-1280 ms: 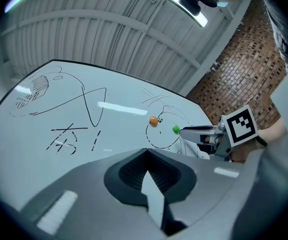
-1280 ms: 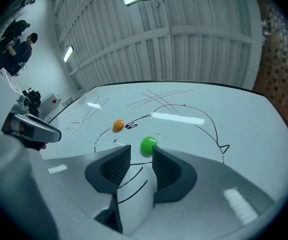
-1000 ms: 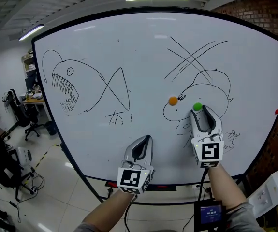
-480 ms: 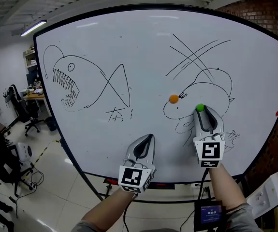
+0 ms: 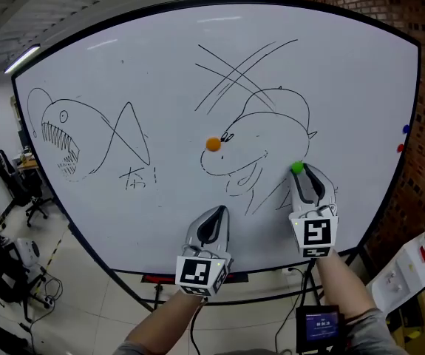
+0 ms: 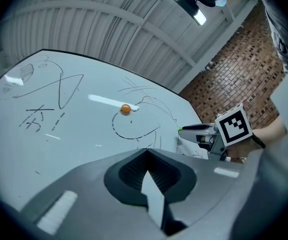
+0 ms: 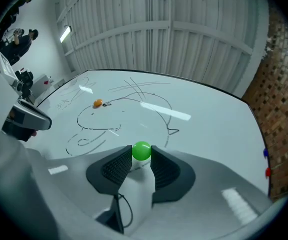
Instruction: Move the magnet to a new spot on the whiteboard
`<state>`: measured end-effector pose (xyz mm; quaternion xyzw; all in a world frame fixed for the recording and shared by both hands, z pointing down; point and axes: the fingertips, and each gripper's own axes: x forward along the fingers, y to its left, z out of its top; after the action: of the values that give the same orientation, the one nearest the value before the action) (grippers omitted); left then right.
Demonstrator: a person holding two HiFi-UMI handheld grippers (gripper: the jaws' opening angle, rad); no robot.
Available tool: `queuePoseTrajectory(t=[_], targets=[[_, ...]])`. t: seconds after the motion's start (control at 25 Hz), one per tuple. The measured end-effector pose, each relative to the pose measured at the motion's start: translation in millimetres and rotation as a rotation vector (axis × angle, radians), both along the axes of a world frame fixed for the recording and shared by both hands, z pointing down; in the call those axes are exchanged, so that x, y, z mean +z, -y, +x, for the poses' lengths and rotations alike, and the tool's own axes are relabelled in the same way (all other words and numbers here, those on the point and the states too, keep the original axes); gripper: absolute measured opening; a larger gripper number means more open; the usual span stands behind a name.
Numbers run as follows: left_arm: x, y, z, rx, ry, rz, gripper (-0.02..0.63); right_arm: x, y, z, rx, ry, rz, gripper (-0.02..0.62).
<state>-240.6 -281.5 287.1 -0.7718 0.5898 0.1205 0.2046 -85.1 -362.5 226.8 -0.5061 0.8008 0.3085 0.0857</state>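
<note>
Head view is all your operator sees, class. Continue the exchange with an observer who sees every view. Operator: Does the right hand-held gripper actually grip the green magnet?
Observer: Yes. In the right gripper view the right hand-held gripper has just closed its jaws and presses the green magnet from both sides.
Operator: Is the left hand-held gripper carrying anything?
Observer: No. The left gripper view shows its jaws together with nothing between them.
</note>
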Motion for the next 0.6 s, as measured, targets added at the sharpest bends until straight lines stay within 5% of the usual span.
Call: queuePoseTrajectory(t=[0.6], targets=[[14.3,64.3,168.9,0.151,0.026,-0.039,0.002,33.8,56.0,201.6,0.175,0.045,-0.1,0.124]])
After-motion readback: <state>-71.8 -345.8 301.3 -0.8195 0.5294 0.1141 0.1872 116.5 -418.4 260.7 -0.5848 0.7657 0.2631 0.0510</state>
